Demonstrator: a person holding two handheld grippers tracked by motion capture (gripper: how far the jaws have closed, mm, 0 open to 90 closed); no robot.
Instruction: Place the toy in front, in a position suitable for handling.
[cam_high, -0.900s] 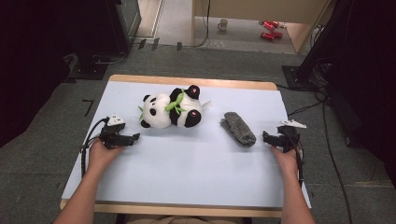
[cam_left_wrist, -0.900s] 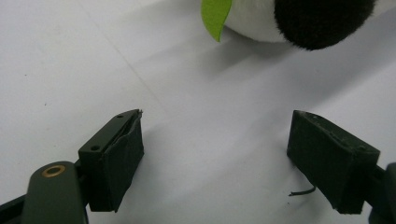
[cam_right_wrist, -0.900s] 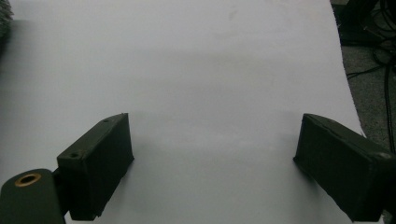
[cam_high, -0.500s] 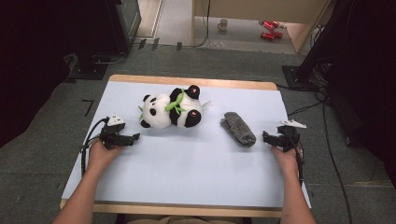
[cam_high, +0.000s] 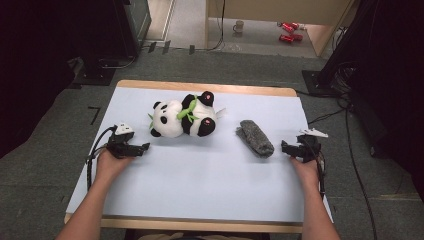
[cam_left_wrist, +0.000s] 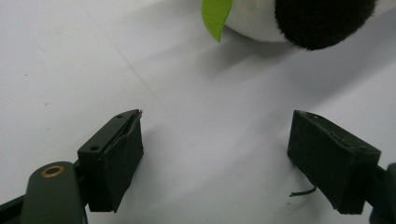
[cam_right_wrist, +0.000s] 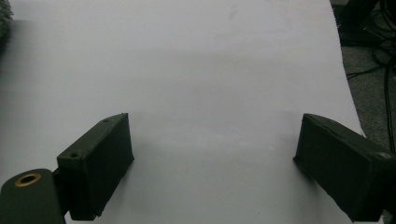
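1. Grippers: I count two. My left gripper (cam_high: 142, 147) rests on the table (cam_high: 200, 190) at its left side, jaws spread wide with nothing between them; in the left gripper view its pads (cam_left_wrist: 119, 158) frame bare tabletop.
2. One plush panda (cam_high: 185, 117) lies on its side just beyond and to the right of that gripper, near but not touching. Its green leaf (cam_left_wrist: 215, 16) and a black paw show at the top of the left gripper view.
3. One grey fuzzy roll (cam_high: 255, 138) lies right of the panda, apart from it, angled across the table.
4. My right gripper (cam_high: 285, 148) sits just right of the roll, jaws wide and empty.
5. Both my forearms come in from the near edge, hands low on the table, grippers pointing inward toward each other.
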